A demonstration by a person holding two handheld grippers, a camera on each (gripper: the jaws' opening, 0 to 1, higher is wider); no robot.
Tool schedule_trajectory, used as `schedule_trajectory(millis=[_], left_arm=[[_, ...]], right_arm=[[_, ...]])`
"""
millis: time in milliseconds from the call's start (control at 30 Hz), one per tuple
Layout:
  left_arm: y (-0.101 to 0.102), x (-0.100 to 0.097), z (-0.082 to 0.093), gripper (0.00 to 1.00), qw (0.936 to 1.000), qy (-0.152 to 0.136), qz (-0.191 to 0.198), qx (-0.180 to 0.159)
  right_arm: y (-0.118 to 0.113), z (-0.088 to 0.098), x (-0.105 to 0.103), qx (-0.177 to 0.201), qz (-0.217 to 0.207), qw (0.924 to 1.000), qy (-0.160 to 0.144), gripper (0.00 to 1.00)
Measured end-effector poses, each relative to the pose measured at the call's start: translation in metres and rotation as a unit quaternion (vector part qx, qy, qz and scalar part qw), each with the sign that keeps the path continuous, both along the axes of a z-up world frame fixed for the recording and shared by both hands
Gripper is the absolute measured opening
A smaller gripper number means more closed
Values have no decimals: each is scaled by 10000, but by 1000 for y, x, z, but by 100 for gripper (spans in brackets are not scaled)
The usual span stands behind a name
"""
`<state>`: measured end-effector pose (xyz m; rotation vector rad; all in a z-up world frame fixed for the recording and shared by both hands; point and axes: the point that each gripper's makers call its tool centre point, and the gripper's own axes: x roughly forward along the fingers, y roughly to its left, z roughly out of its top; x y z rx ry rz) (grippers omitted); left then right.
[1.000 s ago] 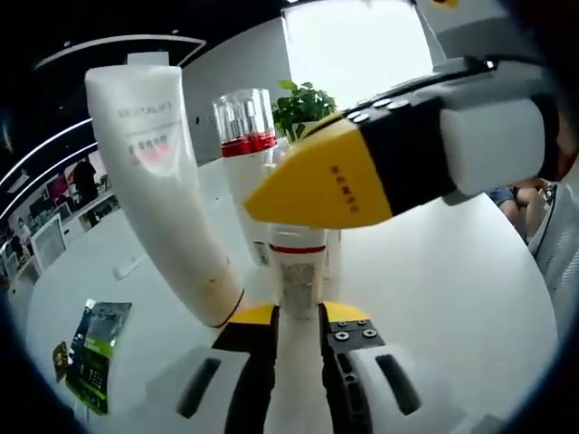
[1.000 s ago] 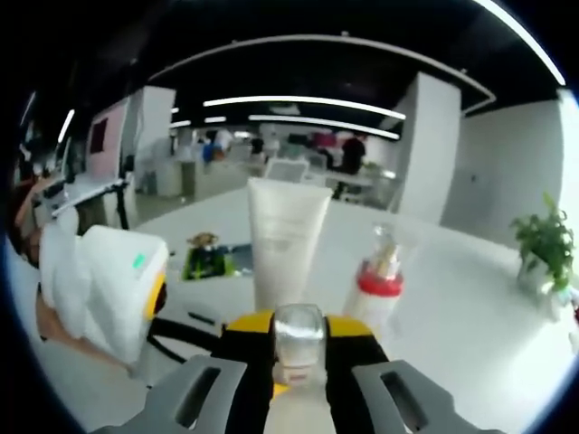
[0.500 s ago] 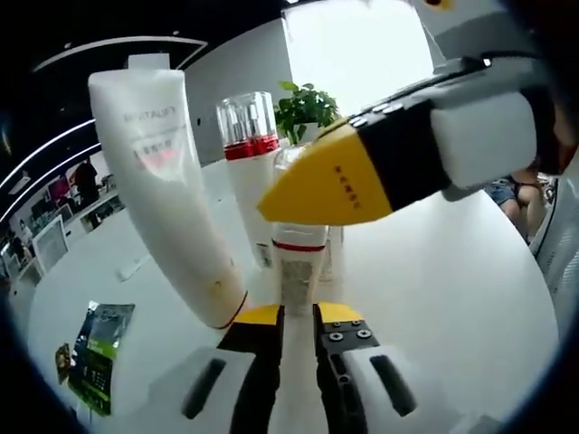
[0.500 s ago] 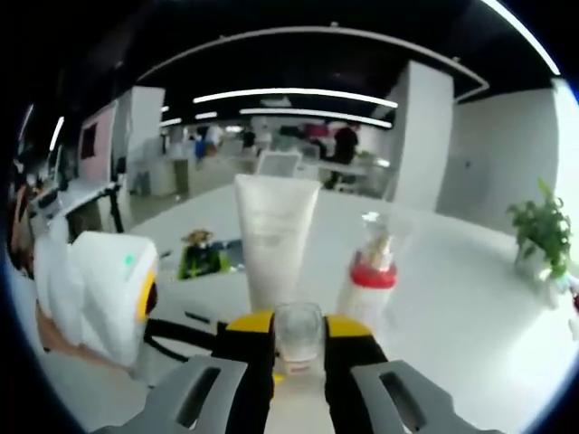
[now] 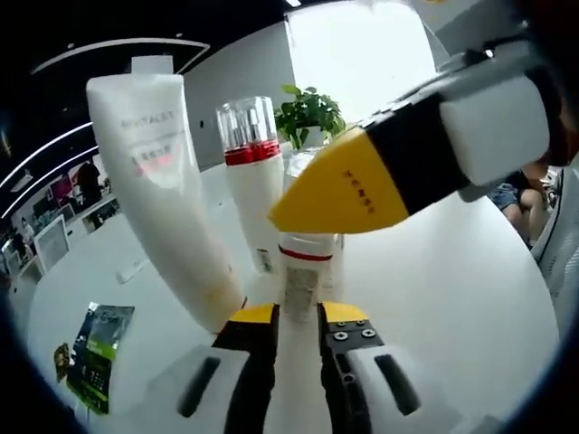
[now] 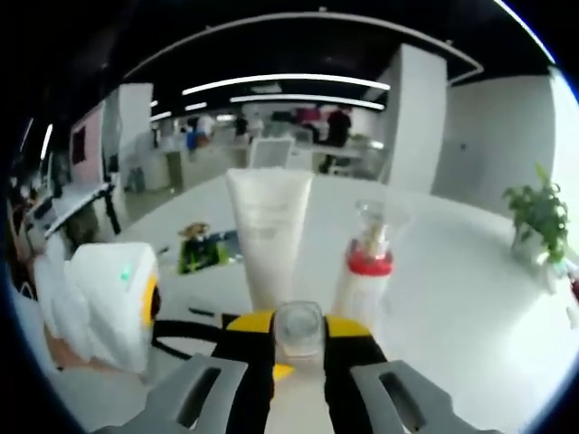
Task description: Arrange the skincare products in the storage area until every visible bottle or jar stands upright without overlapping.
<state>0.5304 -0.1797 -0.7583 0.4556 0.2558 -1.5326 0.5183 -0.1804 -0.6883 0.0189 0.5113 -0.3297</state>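
On a white round table (image 5: 470,280), the left gripper (image 5: 297,333) is closed on the base of a small clear bottle (image 5: 301,271), while the right gripper (image 6: 298,348) pinches its clear cap (image 6: 298,330) from above. Just beyond both claws, a white tube (image 6: 266,231) stands on its cap and a red-collared pump bottle (image 6: 365,267) stands upright, apart. The held bottle seems the last item left to place. A green packet (image 5: 97,348) lies off to the left gripper's left.
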Motion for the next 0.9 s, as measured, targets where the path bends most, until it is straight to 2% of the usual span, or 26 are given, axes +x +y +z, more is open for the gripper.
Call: schedule_trajectory(millis=[233, 333, 500, 700, 767, 900], left_arm=[[-5, -8, 2, 22, 9999, 51, -117, -88], [-6, -8, 2, 22, 9997, 152, -135, -119], [-5, -6, 0, 21, 9990, 259, -327, -153], [-3, -1, -4, 21, 9989, 171, -428, -124], [-2, 2, -5, 21, 9990, 193, -399, -112], [2, 3, -5, 21, 9991, 92, -413, -73]], right_arm=[[1, 0, 1, 159, -27, 9999, 61, 13], [3, 0, 2, -30, 95, 9998, 162, 13], [5, 2, 3, -142, 171, 9996, 178, 14], [5, 6, 4, -229, 221, 9994, 133, 14], [7, 6, 4, -140, 240, 9996, 109, 16], [7, 3, 2, -121, 242, 9995, 147, 11]])
